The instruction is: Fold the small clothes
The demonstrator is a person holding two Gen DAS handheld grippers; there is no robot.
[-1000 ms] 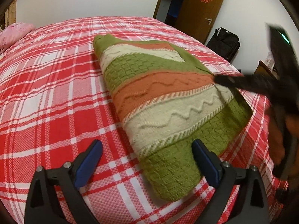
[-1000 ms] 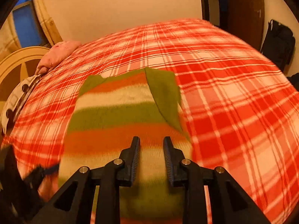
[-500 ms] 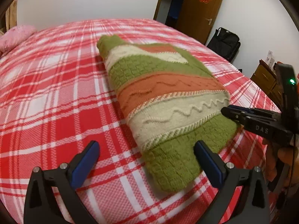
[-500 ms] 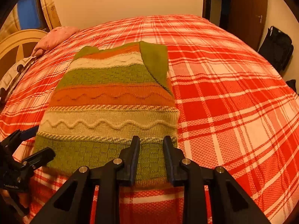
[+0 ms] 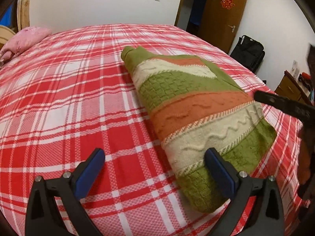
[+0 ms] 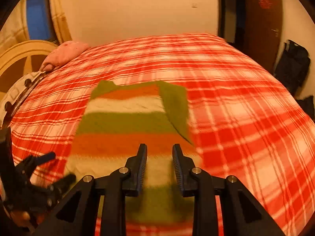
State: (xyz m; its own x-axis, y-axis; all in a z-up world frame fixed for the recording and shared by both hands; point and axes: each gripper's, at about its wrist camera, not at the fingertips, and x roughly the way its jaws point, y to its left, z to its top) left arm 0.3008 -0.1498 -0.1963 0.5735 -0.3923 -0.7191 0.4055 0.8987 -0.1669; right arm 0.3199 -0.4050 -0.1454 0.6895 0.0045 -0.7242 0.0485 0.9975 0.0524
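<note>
Sweater [image 5: 198,106] flat on bedspread [image 5: 69,98]

One sweater [image 5: 198,110], one bed [image 5: 78,98], one pillow [image 5: 25,39], one door [image 5: 224,11], one bag [image 5: 249,52] and two hand-held grippers: left [image 5: 155,167], right [image 6: 159,164].

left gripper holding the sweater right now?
No. The left gripper is open and empty, its right finger in front of the sweater hem.

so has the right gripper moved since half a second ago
Yes. The right gripper has advanced over the sweater, from its near green hem to the cream stripe.
</note>
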